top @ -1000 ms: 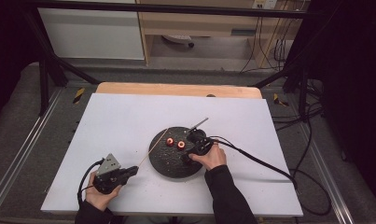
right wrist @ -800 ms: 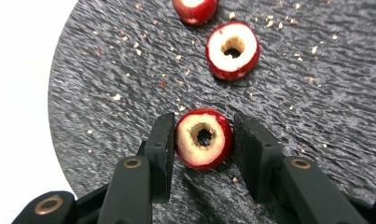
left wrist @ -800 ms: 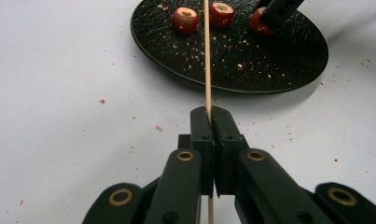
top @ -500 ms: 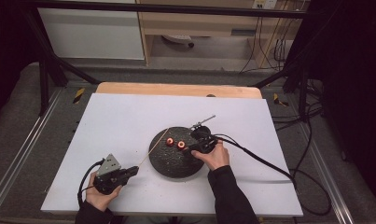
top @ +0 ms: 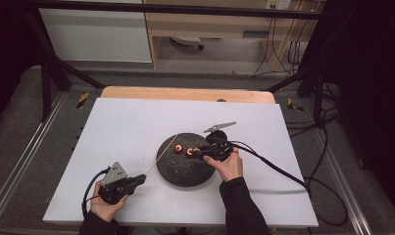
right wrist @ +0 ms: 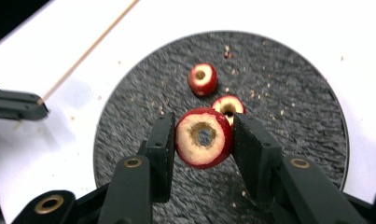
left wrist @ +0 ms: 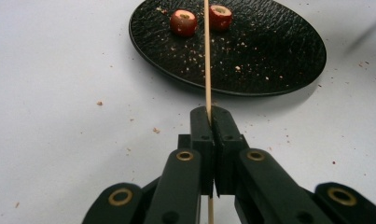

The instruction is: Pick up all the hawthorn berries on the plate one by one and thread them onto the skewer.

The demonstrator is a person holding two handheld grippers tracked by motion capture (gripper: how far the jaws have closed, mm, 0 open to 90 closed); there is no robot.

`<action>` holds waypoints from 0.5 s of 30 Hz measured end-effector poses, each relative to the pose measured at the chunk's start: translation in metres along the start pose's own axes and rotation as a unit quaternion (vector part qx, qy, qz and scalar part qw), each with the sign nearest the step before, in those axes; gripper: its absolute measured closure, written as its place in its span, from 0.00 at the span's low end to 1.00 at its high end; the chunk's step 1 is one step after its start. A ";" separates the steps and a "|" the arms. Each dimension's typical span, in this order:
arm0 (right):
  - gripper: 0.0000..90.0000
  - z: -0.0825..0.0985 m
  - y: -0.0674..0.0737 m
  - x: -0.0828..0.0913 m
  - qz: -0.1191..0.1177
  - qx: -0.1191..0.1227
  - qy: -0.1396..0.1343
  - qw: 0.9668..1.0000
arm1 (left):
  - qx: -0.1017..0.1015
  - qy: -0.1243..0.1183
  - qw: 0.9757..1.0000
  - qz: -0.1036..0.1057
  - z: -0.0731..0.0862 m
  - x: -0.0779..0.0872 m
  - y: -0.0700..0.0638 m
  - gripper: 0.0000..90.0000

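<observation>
While your two hands work at the white matte tabletop, the stock reads as follows.

Item: round black plate with a pebbled, leathery texture, lying flat near the table's middle and dusted with pale crumbs.

Item: three cored red fruit pieces, round, glossy-skinned, pale-fleshed, each with a hole bored through its centre. Two loose pieces rest on the plate, one beyond the other in the right gripper view. The third, the held fruit piece, sits between the jaws of your right gripper, both pads pressed on its red sides, its bored hole facing the camera. It hangs above the plate, close over the nearer loose piece.

Item: thin pale wooden skewer, straight and round. Your left gripper has its jaws closed tight on the lower part of it. Its long axis runs from that gripper slantwise up over the plate's left rim, free tip pointing toward the far loose pieces.
</observation>
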State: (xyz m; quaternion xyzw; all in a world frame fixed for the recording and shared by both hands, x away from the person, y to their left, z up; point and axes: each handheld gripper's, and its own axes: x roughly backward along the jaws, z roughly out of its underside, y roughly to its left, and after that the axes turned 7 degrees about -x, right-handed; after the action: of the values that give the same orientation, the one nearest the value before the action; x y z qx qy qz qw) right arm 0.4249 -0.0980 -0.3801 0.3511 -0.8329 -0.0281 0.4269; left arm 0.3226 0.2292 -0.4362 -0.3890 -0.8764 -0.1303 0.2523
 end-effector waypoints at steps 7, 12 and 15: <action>0.68 0.007 -0.002 0.005 -0.021 -0.017 -0.051 0.998 | 0.002 -0.002 1.000 -0.002 0.000 0.000 0.000 0.98; 0.68 0.013 -0.002 0.008 -0.042 -0.036 -0.095 0.994 | 0.007 -0.007 1.000 -0.004 0.000 -0.001 0.000 0.98; 0.68 0.017 -0.004 0.008 -0.060 -0.056 -0.126 0.989 | 0.009 -0.009 1.000 -0.006 0.000 -0.001 -0.001 0.98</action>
State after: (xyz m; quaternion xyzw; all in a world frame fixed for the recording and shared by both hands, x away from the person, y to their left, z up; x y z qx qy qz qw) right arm 0.4112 -0.1100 -0.3863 0.3695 -0.8546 -0.1440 0.3352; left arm 0.3222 0.2282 -0.4365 -0.3829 -0.8820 -0.1202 0.2472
